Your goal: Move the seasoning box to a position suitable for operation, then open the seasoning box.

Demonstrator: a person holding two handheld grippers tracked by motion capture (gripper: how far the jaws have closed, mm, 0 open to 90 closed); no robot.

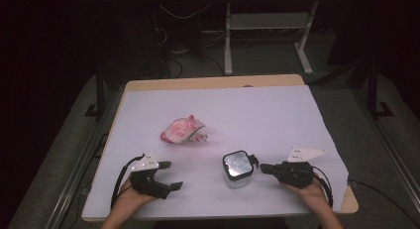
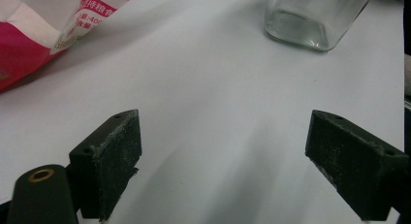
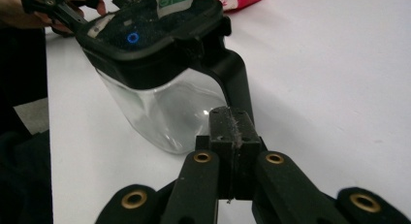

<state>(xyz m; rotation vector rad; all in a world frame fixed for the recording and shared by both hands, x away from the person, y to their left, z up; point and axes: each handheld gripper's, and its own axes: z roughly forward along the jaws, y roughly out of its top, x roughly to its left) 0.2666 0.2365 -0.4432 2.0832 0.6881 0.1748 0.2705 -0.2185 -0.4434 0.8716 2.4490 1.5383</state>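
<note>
A clear square jar with a black lid stands near the table's front, right of middle; its glass base is up ahead in the left gripper view. My right gripper lies level just right of it, jaws shut pad to pad. Their tips meet the lid's black latch arm; whether they pinch it I cannot tell. My left gripper rests at the front left, jaws wide open over bare table. A crumpled pink and white bag lies behind it toward the middle.
A white sheet covers the wooden table. The front edge runs close under both hands. On the dark floor beyond the table stand white stand legs among cables.
</note>
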